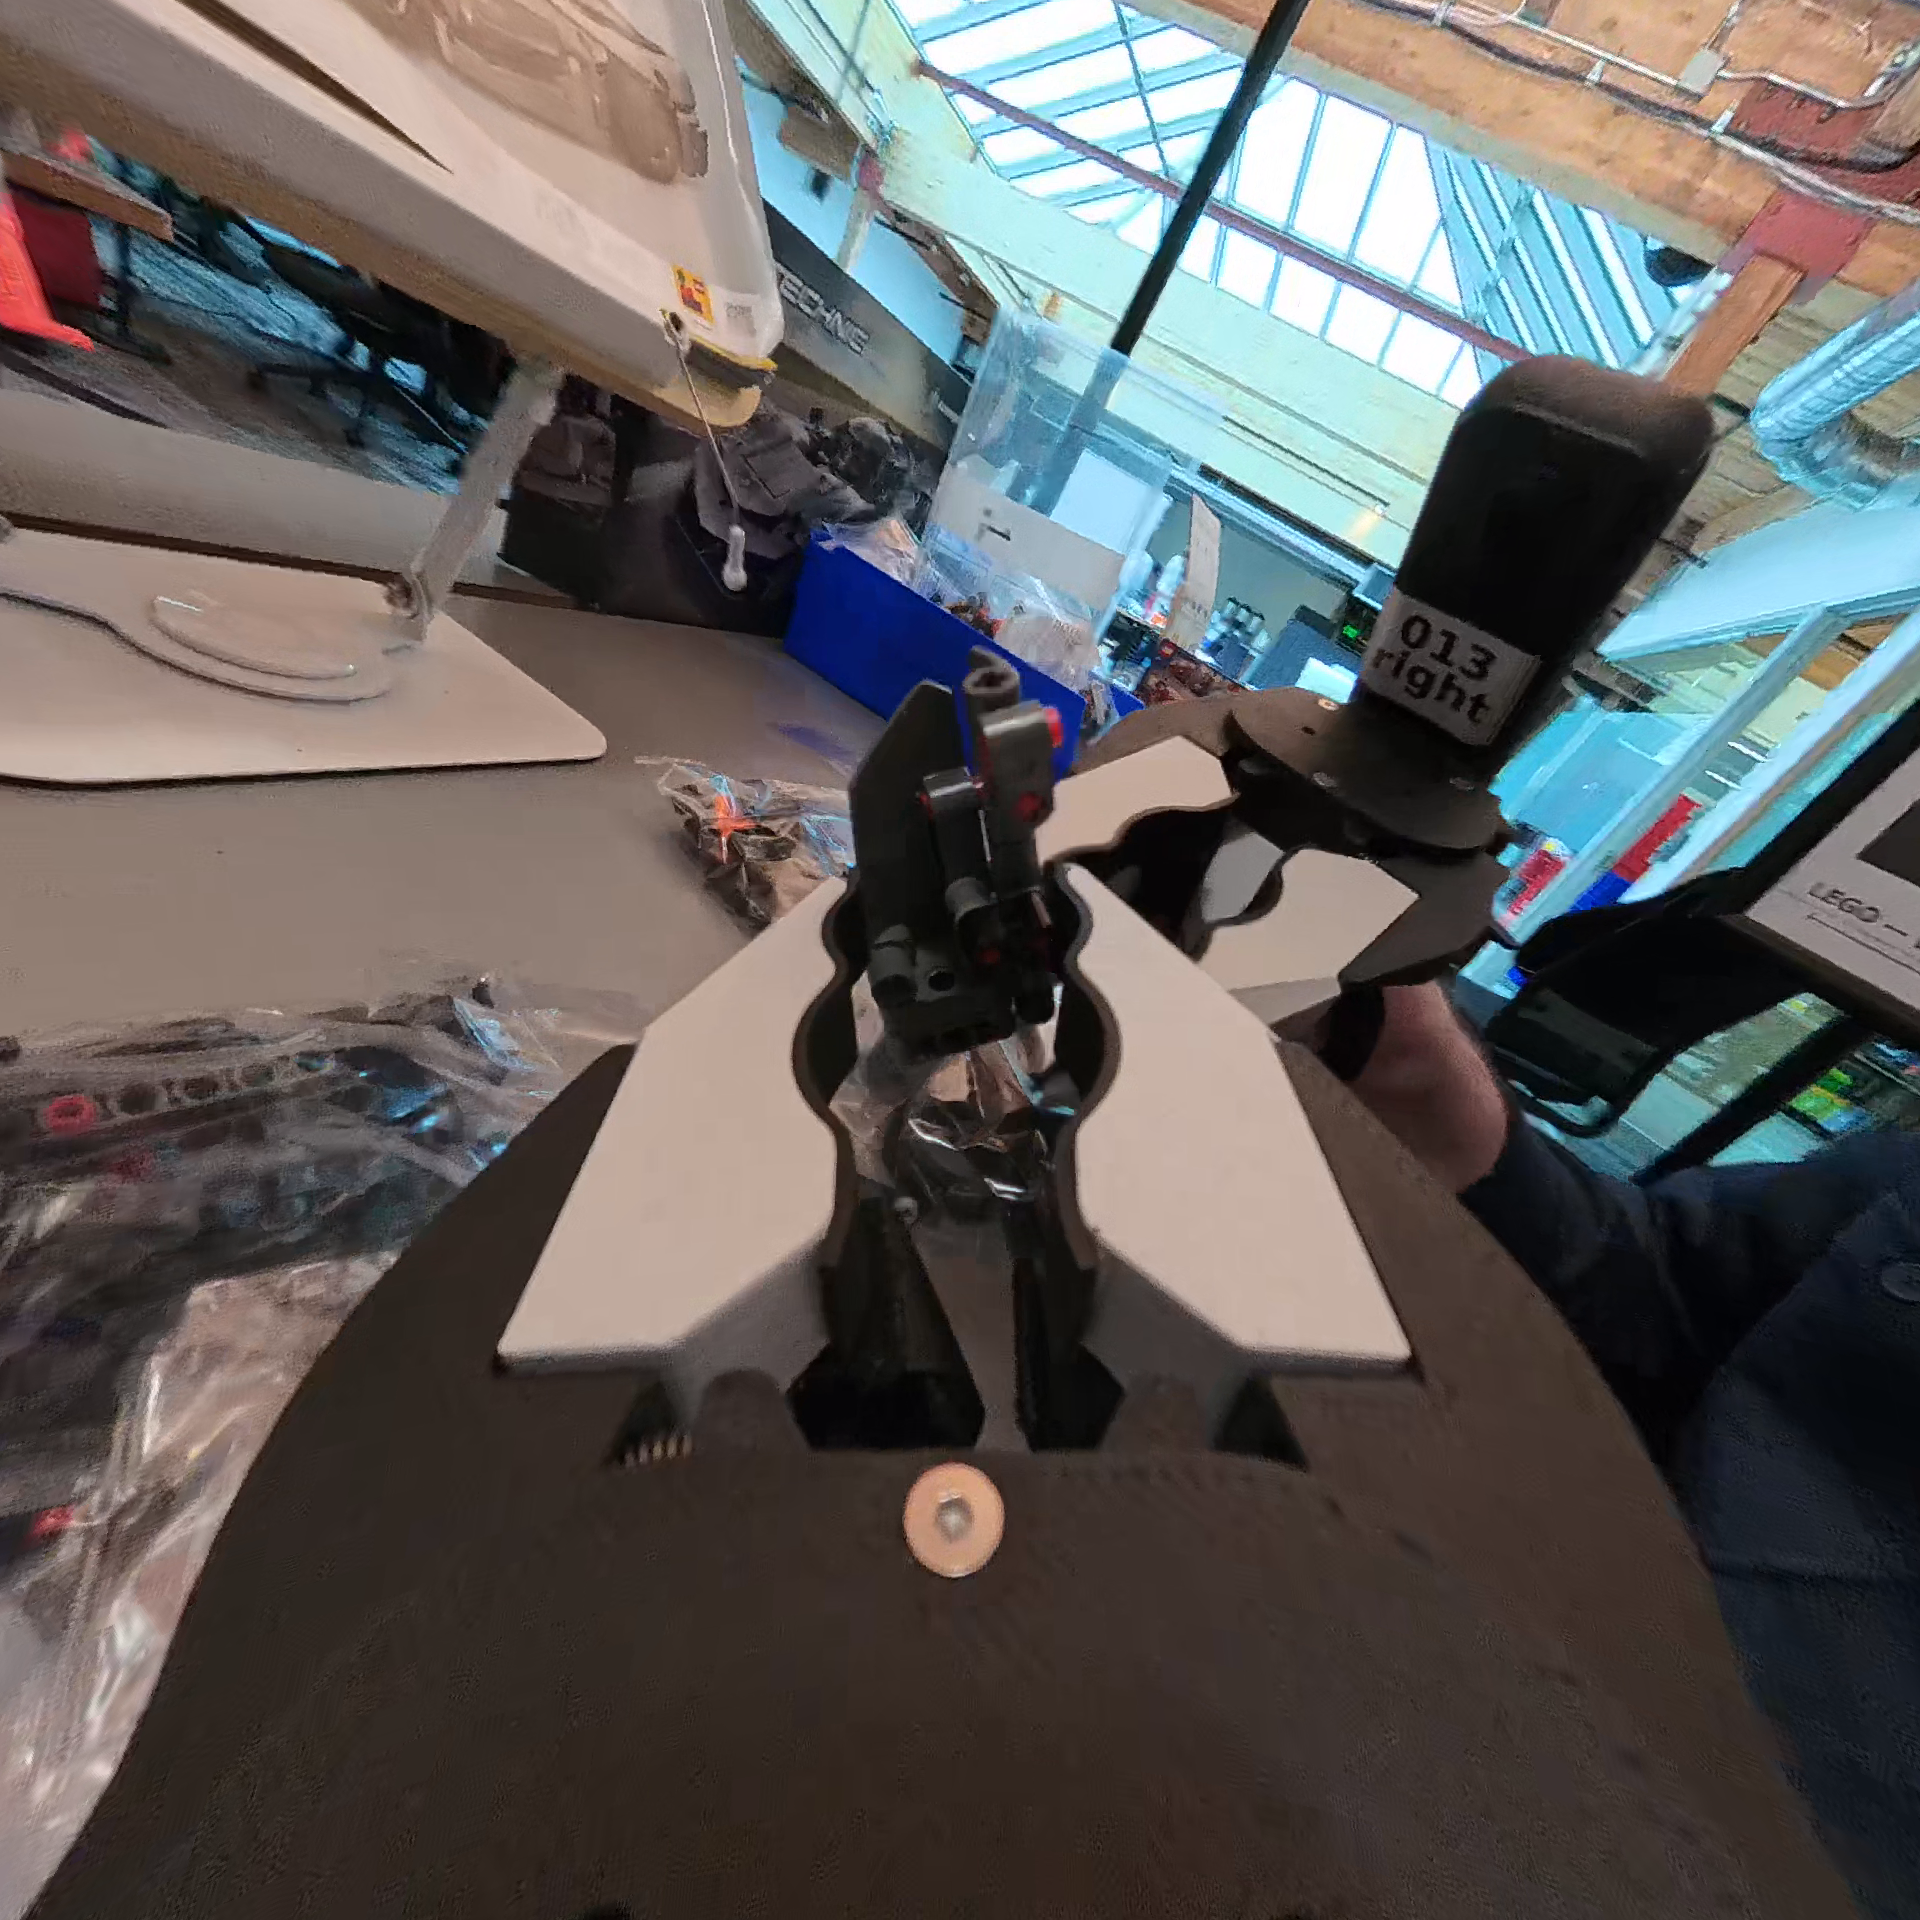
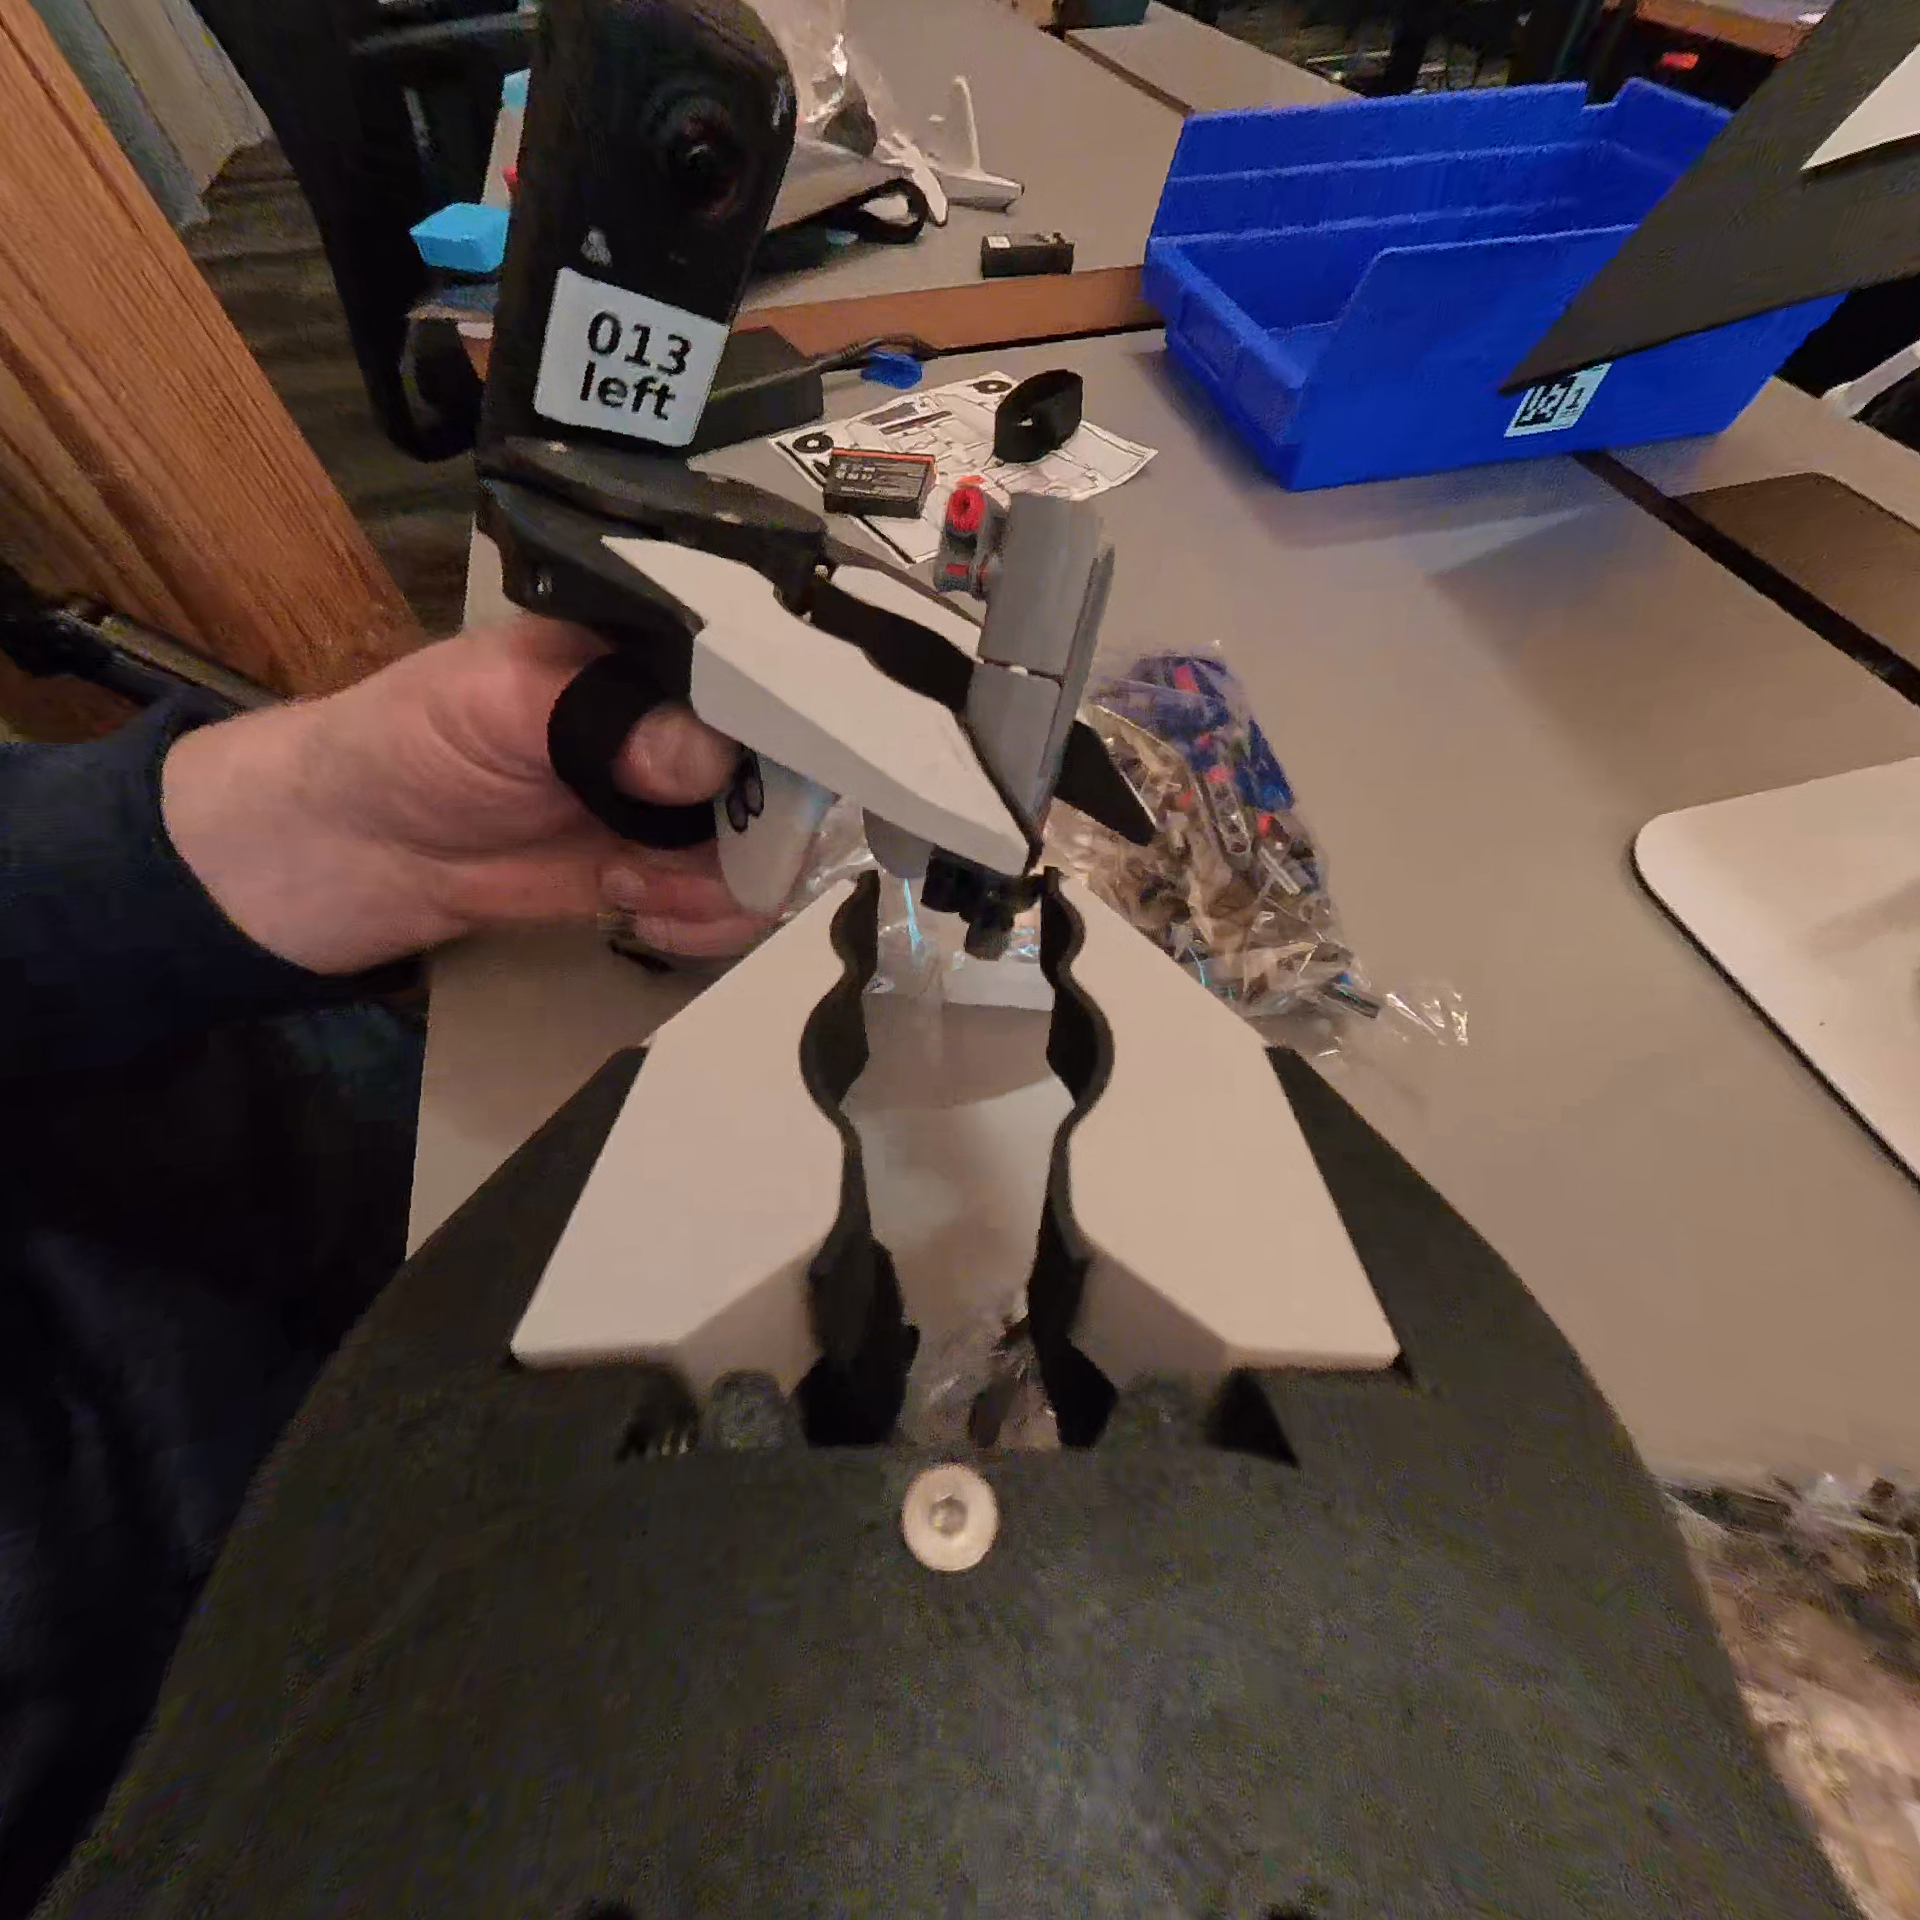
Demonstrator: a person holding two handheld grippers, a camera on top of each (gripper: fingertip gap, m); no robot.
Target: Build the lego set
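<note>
Lego sub-assembly, dark grey with red pins, is held up off the tabletop, clamped between the left gripper fingers near their tips. Those fingers are closed most of the way, pinching the piece's lower end; the upper part, a grey panel and a red pin, sticks out past the tips. From the right wrist view the same assembly shows grey panels facing the camera, with a person's hand wrapped round the left gripper handle.

Right gripper fingers are partly open, tips just under the assembly's dark bottom end; a small black part sits between the tips, contact cannot be told. In the left wrist view the right gripper sits just right of the assembly.

Clear bag of lego parts lies on the tabletop behind the assembly. More bags of dark parts lie toward the left edge. Blue bin stands at the far right, instruction sheet just left of it. White stand base sits on the far left.
</note>
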